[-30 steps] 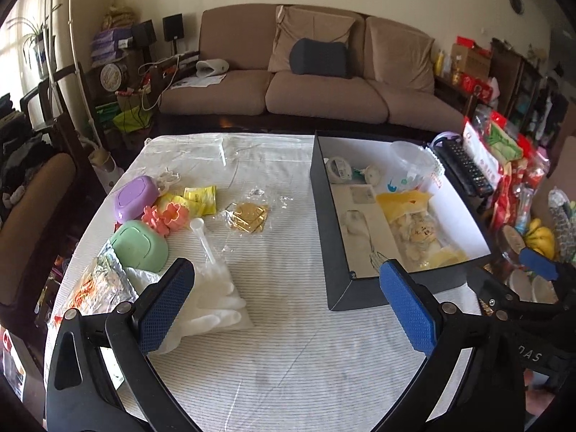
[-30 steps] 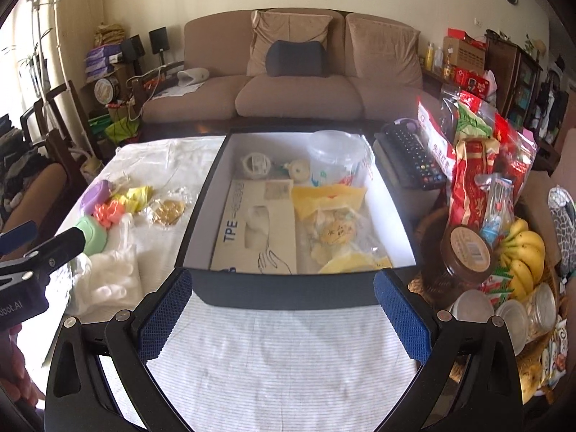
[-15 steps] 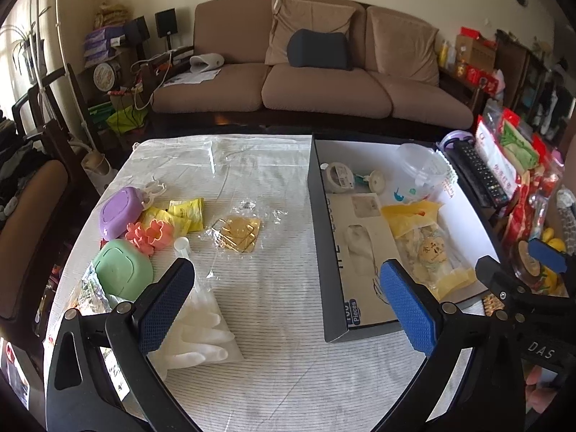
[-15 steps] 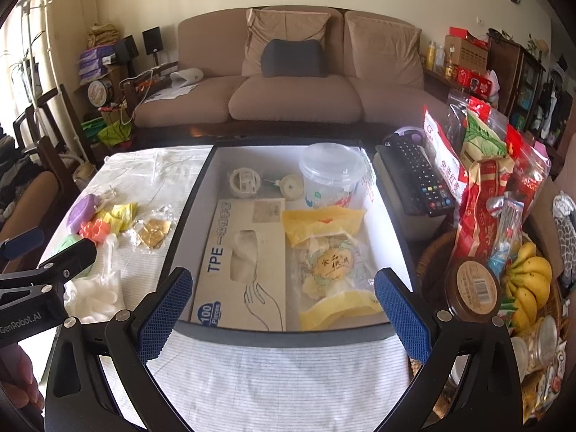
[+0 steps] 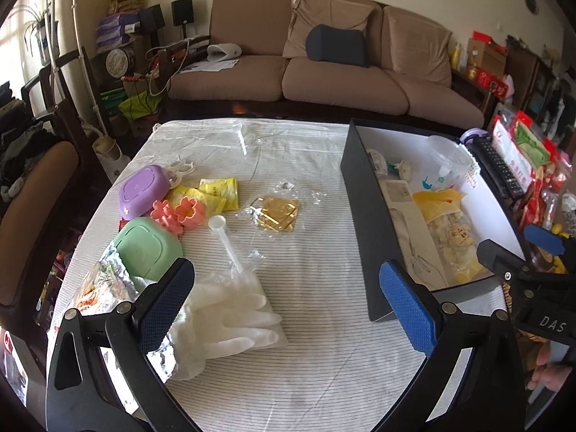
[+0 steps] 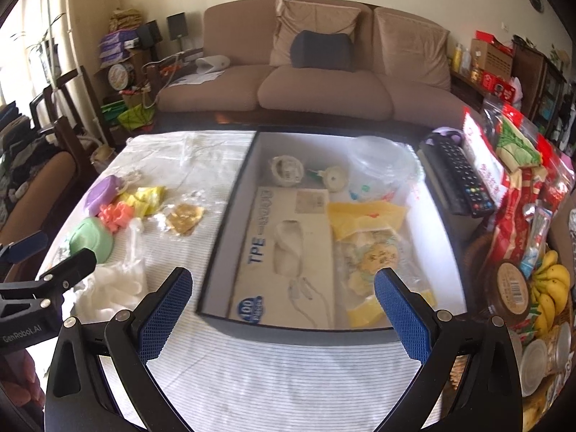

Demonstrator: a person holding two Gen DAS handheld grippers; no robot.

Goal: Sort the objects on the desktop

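Observation:
A dark box [image 5: 363, 216] [image 6: 230, 216] sits on the right of the striped tablecloth, holding a TPE glove carton [image 6: 284, 248], yellow snack bags [image 6: 367, 216] and a clear cup [image 6: 381, 154]. Left of it lie white gloves [image 5: 230, 309], a white scoop [image 5: 225, 241], a gold packet [image 5: 277, 212], yellow sachets [image 5: 216, 194], pink flower clips [image 5: 180, 212], a purple case [image 5: 144, 190] and a green case [image 5: 147, 244]. My left gripper [image 5: 284, 309] is open and empty above the cloth near the gloves. My right gripper [image 6: 280, 309] is open and empty at the box's near edge.
A foil snack bag [image 5: 100, 288] lies at the table's left edge. A remote [image 6: 457, 180], snack packs [image 6: 514, 187], bananas [image 6: 550, 288] and jars [image 6: 507, 291] crowd the right side. A sofa [image 5: 324, 72] stands beyond the table, chairs on the left.
Both grippers have drifted: the left view has swung toward the loose items and come closer to the cloth; the right view has shifted, with the box now slightly further right. Both stay open.

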